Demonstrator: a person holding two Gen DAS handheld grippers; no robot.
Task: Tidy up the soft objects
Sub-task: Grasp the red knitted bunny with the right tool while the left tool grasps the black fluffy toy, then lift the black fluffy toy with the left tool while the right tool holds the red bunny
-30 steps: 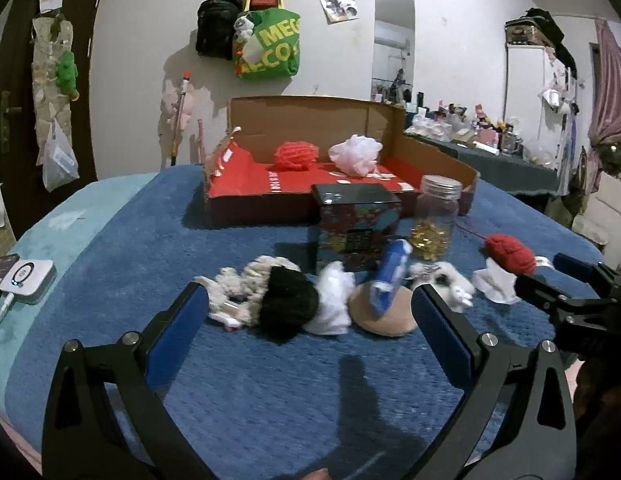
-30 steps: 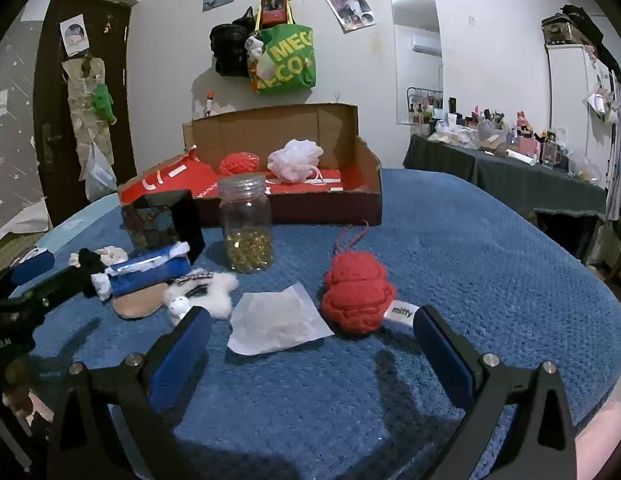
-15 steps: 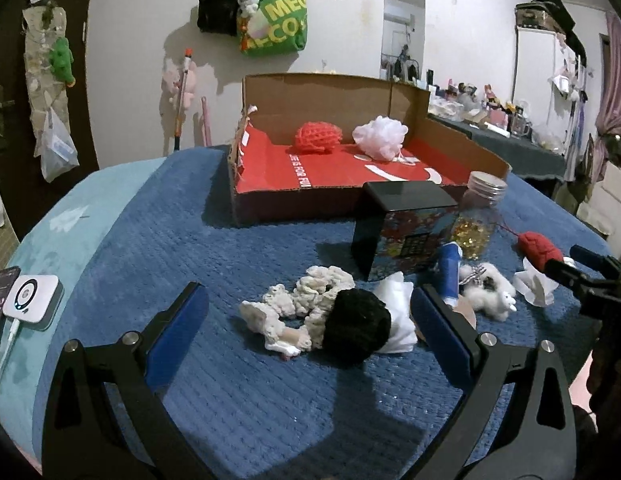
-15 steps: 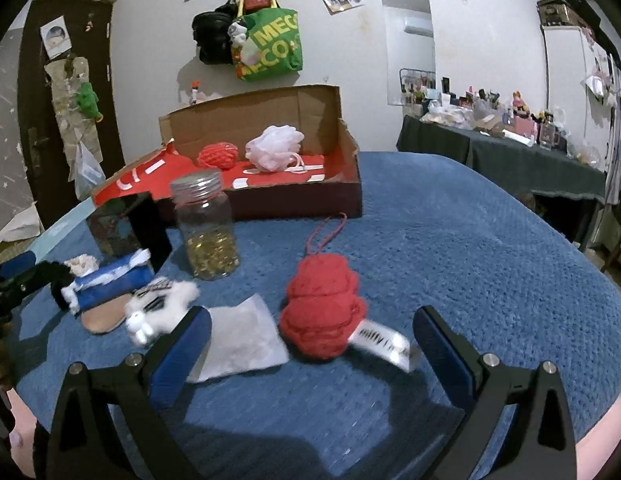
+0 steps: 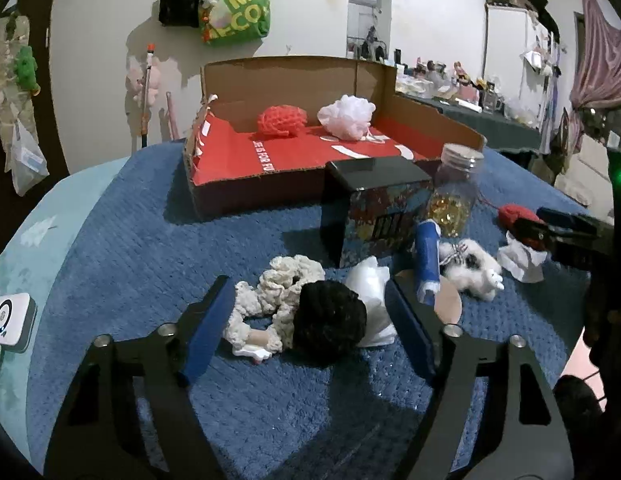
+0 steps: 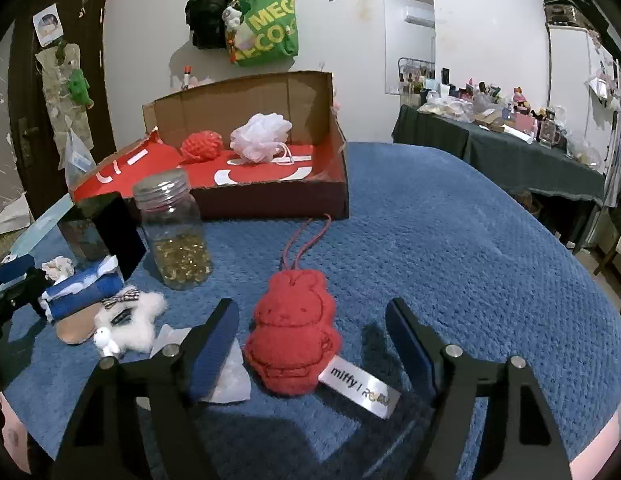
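The left gripper [image 5: 308, 316] is held with its jaws apart, and the black yarn ball [image 5: 329, 330] is framed between the blue pads [image 5: 208, 330], untouched as far as can be seen. Pressed against that ball are a cream crocheted piece [image 5: 278, 292] on its left and a white cloth [image 5: 370, 300] on its right; both could be pinched along with it if the jaws are closed here, and a tangled bundle would be dragged.

The right gripper [image 6: 310, 336] is likewise spread, with the red Miffy plush [image 6: 293, 338] lying between its pads. A white paper sheet [image 6: 230, 380] sits under the left pad and the plush's label [image 6: 360, 386] trails near the right one, so either could be caught instead of the body. The red hanging cord [image 6: 308, 240] runs far toward the cardboard box [image 6: 270, 204], where snagging is possible.

Further out, the glass jar [image 6: 176, 232] of gold beads and the dark printed tin [image 5: 384, 216] stand between pile and box; either may be knocked by a low carry. In the box, a red knitted ball [image 5: 281, 119] and a white mesh pouf [image 5: 346, 116] are already lodged.
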